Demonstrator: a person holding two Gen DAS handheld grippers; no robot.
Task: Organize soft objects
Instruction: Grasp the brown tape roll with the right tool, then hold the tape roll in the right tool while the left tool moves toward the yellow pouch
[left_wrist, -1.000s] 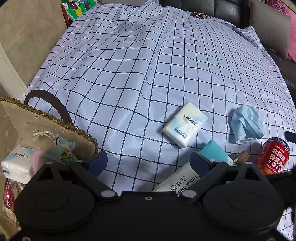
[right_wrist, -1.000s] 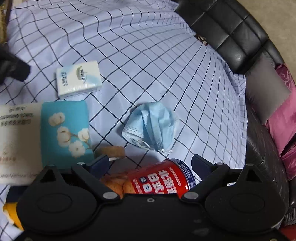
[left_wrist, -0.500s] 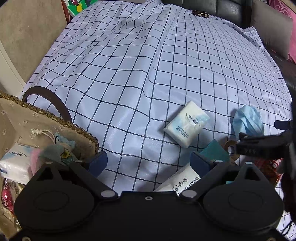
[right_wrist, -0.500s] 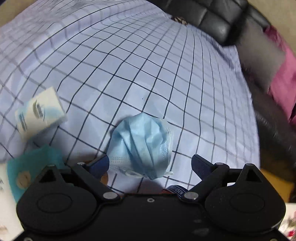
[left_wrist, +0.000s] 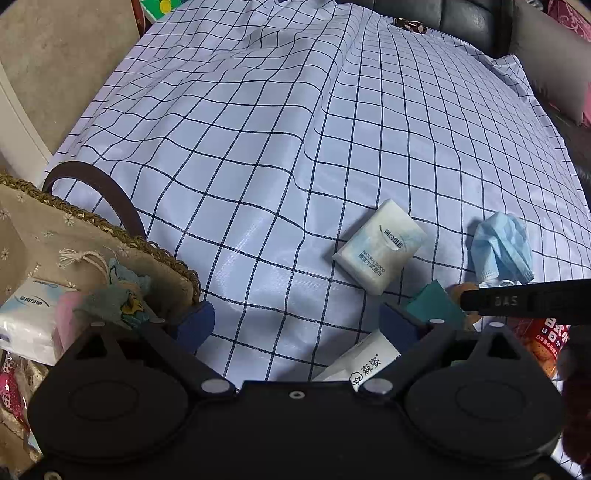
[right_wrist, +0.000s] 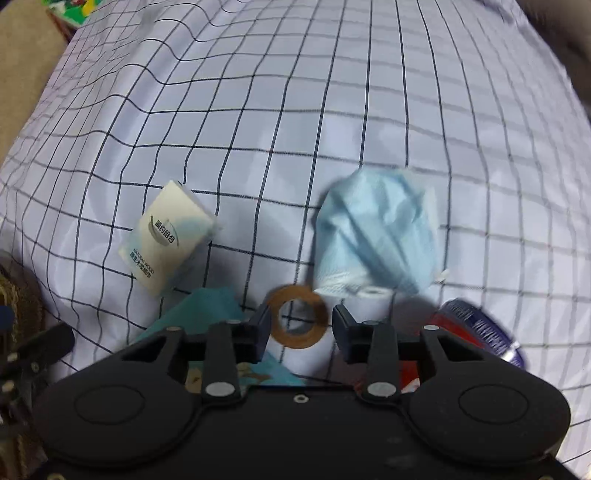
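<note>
Two grippers work over a checked cloth (left_wrist: 258, 155). A woven basket (left_wrist: 110, 236) at the left already holds a tissue pack. Soft things left on the cloth: a cleansing towel pack (left_wrist: 365, 363), a tissue packet (right_wrist: 171, 236) and a blue face mask (right_wrist: 376, 236). The step looks like picking the next item. The left gripper (left_wrist: 297, 321) hovers with jaws wide and empty. The right gripper (right_wrist: 297, 319) has just narrowed its jaws around a tape roll (right_wrist: 297, 317); whether they press it cannot be told. Next comes a lift.
</note>
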